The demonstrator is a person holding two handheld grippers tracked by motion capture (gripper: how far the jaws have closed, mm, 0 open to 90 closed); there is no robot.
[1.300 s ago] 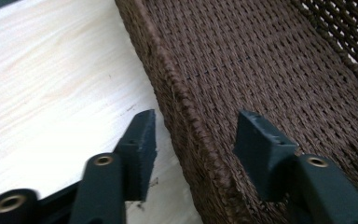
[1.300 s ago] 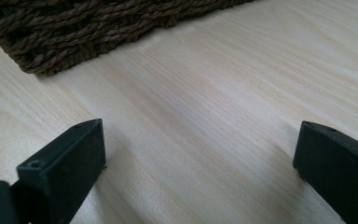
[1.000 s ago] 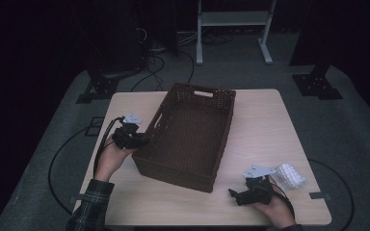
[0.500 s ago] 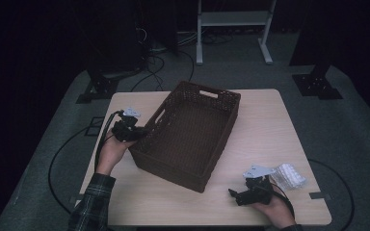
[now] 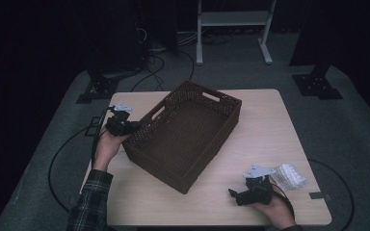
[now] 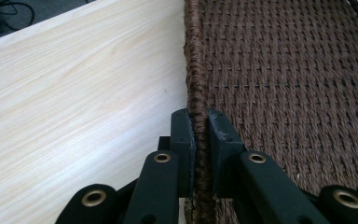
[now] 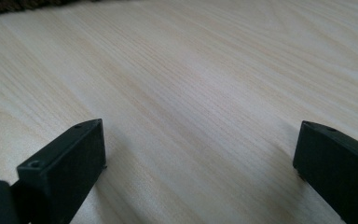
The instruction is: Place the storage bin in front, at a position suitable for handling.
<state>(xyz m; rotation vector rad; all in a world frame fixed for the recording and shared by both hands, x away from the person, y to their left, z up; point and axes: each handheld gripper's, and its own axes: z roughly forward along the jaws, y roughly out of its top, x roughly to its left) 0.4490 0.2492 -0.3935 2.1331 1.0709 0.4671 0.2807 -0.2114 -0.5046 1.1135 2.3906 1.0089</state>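
1. One brown woven basket (image 5: pixel 185 137): rim pinched between jaws of left gripper (image 6: pixel 200 135), which have just been closing.
2. Right gripper (image 5: pixel 238 195): jaws wide, bare worktop (image 7: pixel 191 84) between, basket well apart.

left gripper (image 6: pixel 200 140) just closing, jaws clamped, left forearm reaching forward, right gripper (image 5: pixel 241 195) resting low, jaws wide apart

On the worktop (image 5: pixel 265 120): basket (image 5: pixel 185 137) mid-left, set askew; left tool (image 5: pixel 125 126) at its left rim, one jaw outside the wall, one inside, pressed on it; right tool (image 5: pixel 244 196) near the front right edge, well apart from the basket; small packet (image 5: pixel 289 175) just right of that tool; shelf frame (image 5: pixel 231 19) on the floor behind
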